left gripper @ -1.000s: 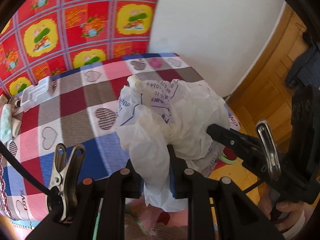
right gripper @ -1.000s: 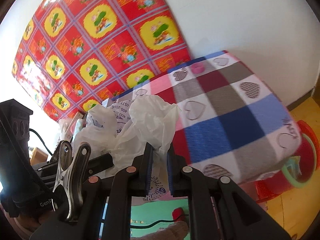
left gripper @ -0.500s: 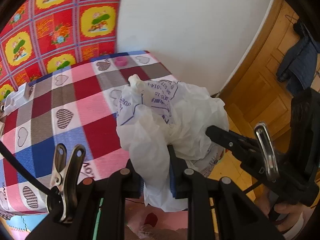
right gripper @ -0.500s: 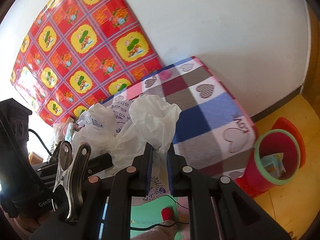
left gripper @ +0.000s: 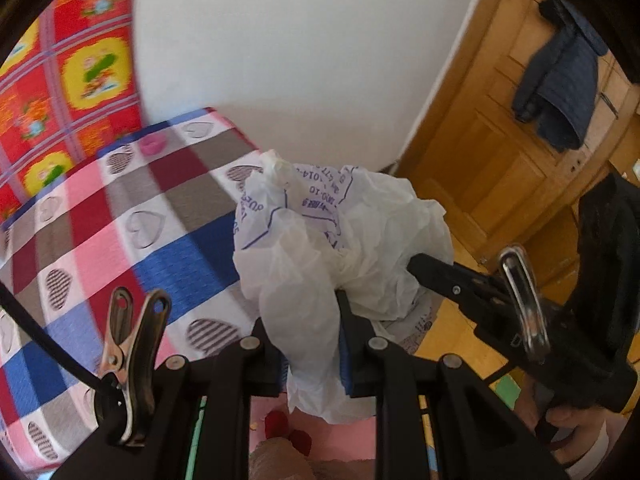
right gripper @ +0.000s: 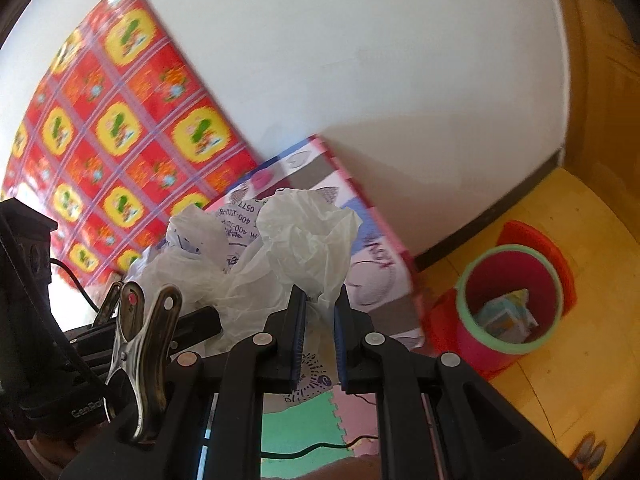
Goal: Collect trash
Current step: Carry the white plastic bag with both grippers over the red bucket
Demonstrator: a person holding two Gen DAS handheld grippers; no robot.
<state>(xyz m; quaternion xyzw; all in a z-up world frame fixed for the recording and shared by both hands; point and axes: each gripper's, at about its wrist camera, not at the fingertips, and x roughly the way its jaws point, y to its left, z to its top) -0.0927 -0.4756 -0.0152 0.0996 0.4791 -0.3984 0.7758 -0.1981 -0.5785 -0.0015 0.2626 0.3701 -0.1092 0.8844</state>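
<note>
Bare floor (right gripper: 568,392) around bin (right gripper: 508,304); table (right gripper: 384,264) beside

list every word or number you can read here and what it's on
"GenRo", cut off: left gripper body, in the right wrist view.
"400-10" and "0577", seen upside down: white plastic bag.
Purple print on the bag in the left wrist view: too crumpled to read.
Tablecloth lettering: blurred.

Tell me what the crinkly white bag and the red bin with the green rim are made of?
The white bag looks like thin plastic film: it is half see-through, crumpled into sharp wrinkles, and printed with purple writing. The red bin looks like hard moulded plastic: smooth, evenly coloured walls with a pale green rim. The blur leaves its finish unclear.
</note>
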